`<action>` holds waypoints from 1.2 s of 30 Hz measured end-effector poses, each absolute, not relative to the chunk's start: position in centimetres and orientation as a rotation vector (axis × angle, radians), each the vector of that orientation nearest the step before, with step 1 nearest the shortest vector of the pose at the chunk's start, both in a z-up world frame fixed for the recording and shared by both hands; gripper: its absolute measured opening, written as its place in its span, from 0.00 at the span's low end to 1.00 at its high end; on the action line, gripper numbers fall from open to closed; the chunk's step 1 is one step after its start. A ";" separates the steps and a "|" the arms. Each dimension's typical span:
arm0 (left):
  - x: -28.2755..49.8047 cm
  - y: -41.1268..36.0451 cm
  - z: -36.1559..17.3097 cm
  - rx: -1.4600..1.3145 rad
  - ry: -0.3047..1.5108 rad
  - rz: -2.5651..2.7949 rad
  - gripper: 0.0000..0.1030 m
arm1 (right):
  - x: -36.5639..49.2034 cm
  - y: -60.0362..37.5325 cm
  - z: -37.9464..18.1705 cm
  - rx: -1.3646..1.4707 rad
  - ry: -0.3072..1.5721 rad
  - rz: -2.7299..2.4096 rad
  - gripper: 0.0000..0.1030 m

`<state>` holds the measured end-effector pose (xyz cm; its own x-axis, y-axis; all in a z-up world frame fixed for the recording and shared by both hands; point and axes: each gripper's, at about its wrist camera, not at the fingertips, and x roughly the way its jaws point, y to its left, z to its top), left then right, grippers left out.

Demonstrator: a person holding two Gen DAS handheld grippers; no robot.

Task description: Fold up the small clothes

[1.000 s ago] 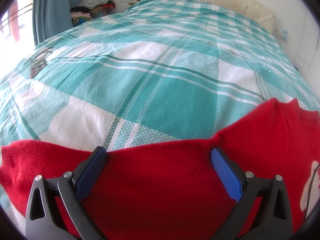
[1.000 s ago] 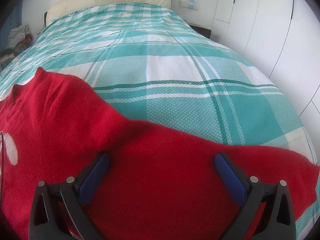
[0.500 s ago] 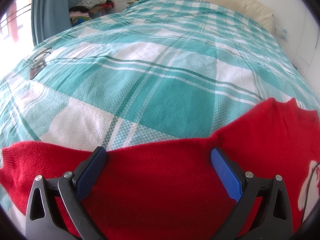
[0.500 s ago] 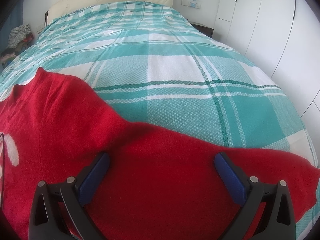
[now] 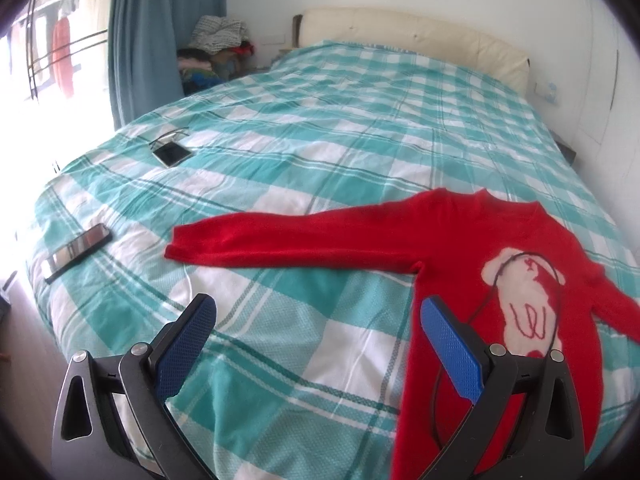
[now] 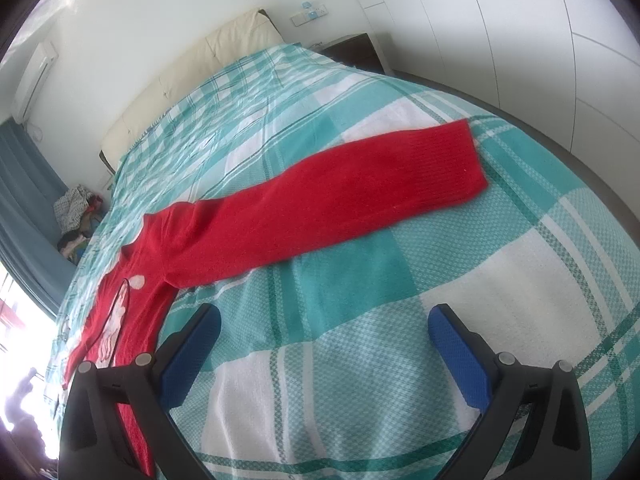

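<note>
Red sweater (image 5: 460, 240) lies flat, front up, on teal/white plaid bedspread (image 5: 320, 152), both sleeves spread out to the sides. White figure patch (image 5: 524, 300) on chest faces up; thin dark cord (image 5: 492, 284) loops over it.

L gripper (image 5: 318, 344): jaws wide apart, nothing between them, held above the bedspread near the foot of the bed. Its right blue pad (image 5: 450, 344) shows in front of the sweater's left hem side; contact can't be told. Sweater's left sleeve (image 5: 288, 240) runs left, beyond the pads.

R gripper (image 6: 324, 352): jaws wide apart, empty, over bare bedspread (image 6: 360, 340). Sweater (image 6: 168, 248) sits to the left in this view; right sleeve (image 6: 360, 192) stretches far-right, cuff near the bed's right edge.

Other items, L wrist view: phone (image 5: 78, 252) near left edge of bed; second flat device (image 5: 172, 153) farther up, left side. Clothes pile (image 5: 216, 52) by blue curtain (image 5: 152, 32) at far left. Cream headboard (image 5: 416, 40) at far end.
</note>
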<state>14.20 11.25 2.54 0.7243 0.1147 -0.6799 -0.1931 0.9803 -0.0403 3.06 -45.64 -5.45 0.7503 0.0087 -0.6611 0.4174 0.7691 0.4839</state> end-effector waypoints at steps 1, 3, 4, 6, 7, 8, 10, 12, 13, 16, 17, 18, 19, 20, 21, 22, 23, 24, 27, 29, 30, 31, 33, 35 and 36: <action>14.5 10.8 2.9 -0.137 0.738 0.151 0.99 | 3.1 -46.4 -5.4 0.698 0.677 -0.226 0.99; 15.4 10.0 3.7 -0.186 0.727 0.126 0.99 | 3.7 -47.5 -5.3 0.756 0.658 -0.212 0.99; 15.8 9.6 4.2 -0.205 0.719 0.116 0.99 | 4.1 -47.6 -5.1 0.777 0.657 -0.199 0.99; 16.5 8.7 5.0 -0.219 0.703 0.098 0.99 | 5.1 -47.6 -4.7 0.809 0.654 -0.153 0.99; 16.5 8.3 5.2 -0.218 0.692 0.093 0.99 | 5.5 -47.6 -4.6 0.831 0.644 -0.138 0.99; 16.7 8.0 5.3 -0.213 0.687 0.092 0.99 | 5.8 -47.7 -4.7 0.862 0.636 -0.137 0.99; 16.9 7.6 4.9 -0.190 0.704 0.091 0.99 | 6.0 -48.1 -5.4 0.933 0.629 -0.159 0.99; 17.1 7.4 4.0 -0.153 0.737 0.086 0.99 | 6.1 -48.4 -6.4 0.968 0.623 -0.187 0.98; 17.1 7.3 3.3 -0.129 0.755 0.079 0.99 | 6.1 -48.3 -6.8 0.969 0.620 -0.196 0.98; 17.8 7.2 1.2 -0.045 0.807 0.049 0.99 | 6.6 -47.8 -7.1 0.923 0.616 -0.225 0.98; 18.2 7.3 0.6 -0.024 0.830 0.036 0.99 | 6.6 -47.5 -6.9 0.910 0.609 -0.241 0.98; 18.7 7.3 0.1 -0.009 0.848 0.026 0.99 | 6.3 -47.2 -6.7 0.909 0.601 -0.259 0.98; 19.1 7.3 0.1 0.003 0.855 0.016 0.99 | 5.9 -46.9 -6.4 0.926 0.587 -0.272 0.98; 19.2 7.4 0.3 0.012 0.847 0.008 0.99 | 5.5 -46.7 -6.2 0.956 0.568 -0.277 0.98; 19.1 7.5 0.7 0.017 0.831 0.005 0.99 | 5.2 -46.7 -6.1 0.986 0.551 -0.277 0.98; 18.9 7.6 1.5 0.020 0.809 0.007 0.99 | 4.9 -46.5 -6.0 1.006 0.544 -0.280 0.98; 18.5 7.9 2.3 0.023 0.792 0.017 0.99 | 4.5 -46.5 -5.7 1.015 0.547 -0.284 0.98; 18.1 8.4 3.4 0.031 0.784 0.032 0.99 | 4.3 -46.5 -5.3 1.015 0.555 -0.291 0.98; 16.2 10.7 8.3 0.119 0.708 0.062 0.99 | 3.5 -47.0 -2.5 0.978 0.583 -0.283 0.94; 14.7 13.1 12.3 0.237 0.636 0.139 0.99 | 2.7 -47.7 1.2 0.885 0.582 -0.275 0.93; 14.1 14.5 14.2 0.288 0.601 0.208 0.99 | 2.2 -48.1 3.6 0.819 0.566 -0.282 0.93; 13.6 15.8 16.1 0.317 0.573 0.278 1.00 | 1.7 -48.5 6.0 0.744 0.550 -0.296 0.93; 12.6 18.1 19.2 0.302 0.531 0.374 1.00 | 0.9 -48.7 10.3 0.576 0.559 -0.353 0.94; 11.8 19.1 20.8 0.214 0.501 0.381 1.00 | 1.1 -48.1 13.1 0.423 0.591 -0.382 0.94; 11.6 19.0 20.9 0.159 0.487 0.356 1.00 | 1.4 -47.7 13.6 0.380 0.605 -0.374 0.96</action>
<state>11.61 18.99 20.94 0.8239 0.3712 -0.4282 -0.2964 0.9263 0.2325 1.38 -47.67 13.61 0.7604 -0.2262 -0.6088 0.4441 0.8651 0.2332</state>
